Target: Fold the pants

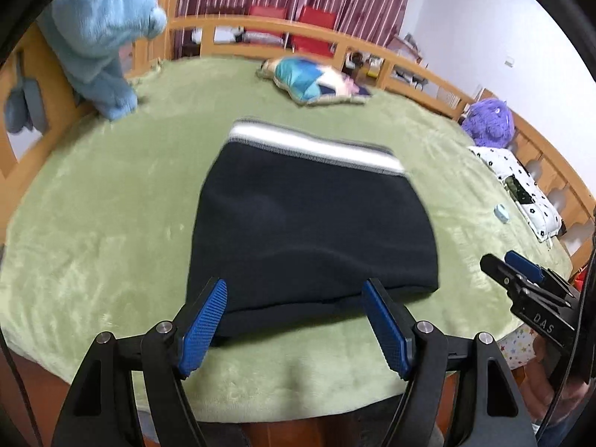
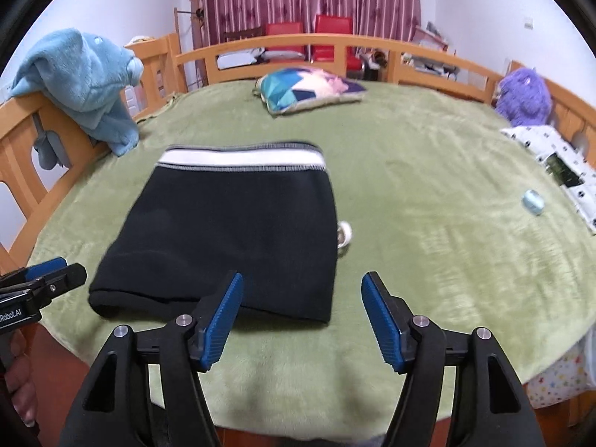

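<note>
The dark navy pants (image 1: 309, 223) lie folded into a compact rectangle on the green blanket (image 1: 93, 223), white striped waistband at the far end. They also show in the right wrist view (image 2: 238, 238). My left gripper (image 1: 294, 290) is open and empty, fingertips just above the near folded edge. My right gripper (image 2: 301, 283) is open and empty, near the pants' near right corner. Each gripper shows at the edge of the other's view: the right gripper (image 1: 521, 272) and the left gripper (image 2: 56, 272).
A blue plush (image 2: 85, 82) hangs on the wooden bed rail at left. A colourful cushion (image 2: 309, 89) lies at the far side. A purple plush (image 2: 525, 93), a patterned pillow (image 2: 558, 164) and a small blue object (image 2: 532, 201) are at right.
</note>
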